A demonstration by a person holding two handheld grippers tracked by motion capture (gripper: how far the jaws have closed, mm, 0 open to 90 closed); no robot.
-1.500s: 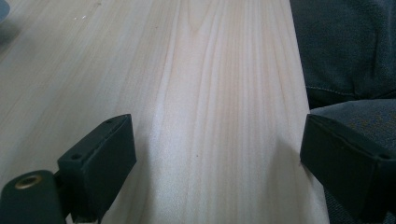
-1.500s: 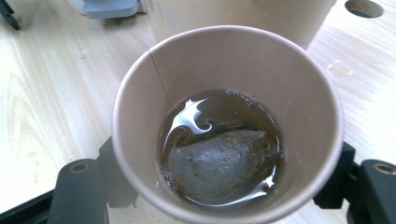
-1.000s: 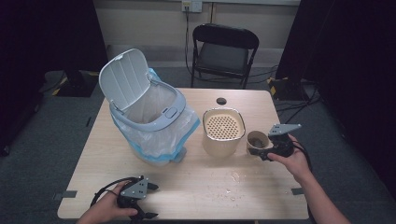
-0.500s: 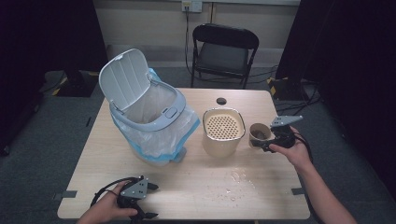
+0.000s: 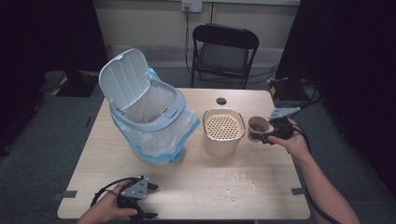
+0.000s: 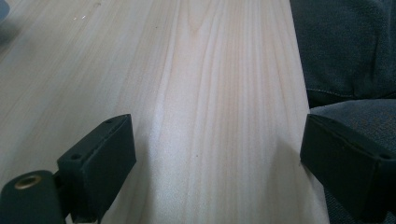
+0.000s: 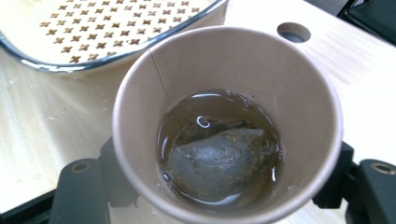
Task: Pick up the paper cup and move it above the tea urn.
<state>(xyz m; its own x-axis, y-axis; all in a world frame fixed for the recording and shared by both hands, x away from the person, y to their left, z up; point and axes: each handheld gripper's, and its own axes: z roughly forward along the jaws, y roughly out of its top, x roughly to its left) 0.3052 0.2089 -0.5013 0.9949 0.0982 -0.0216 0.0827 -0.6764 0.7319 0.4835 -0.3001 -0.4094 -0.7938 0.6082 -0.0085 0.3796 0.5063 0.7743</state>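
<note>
A brown paper cup (image 5: 258,127) hangs just above the table's right side, right of the strainer pot, with my right gripper (image 5: 262,136) shut on its sides. In the right gripper view the cup (image 7: 154,70) holds brownish liquid and a soaked tea bag (image 7: 219,158), and the two black jaws of the right gripper (image 7: 226,198) press on either side of it. My left gripper (image 5: 152,201) rests on the table near the front left edge. Its jaws (image 6: 215,168) stand wide open over bare wood, with nothing between them.
A cream pot with a perforated strainer top (image 5: 223,133) stands mid-table. A white bin (image 5: 149,116) with its lid up and a blue bag liner stands at the left. Spilled drops (image 5: 240,179) lie on the wooden table (image 5: 196,186). A cable hole (image 5: 221,101) and a black chair (image 5: 224,51) are beyond.
My right hand has carried the cup a little up and away from the front edge, staying beside the strainer pot. The left gripper has not moved.
</note>
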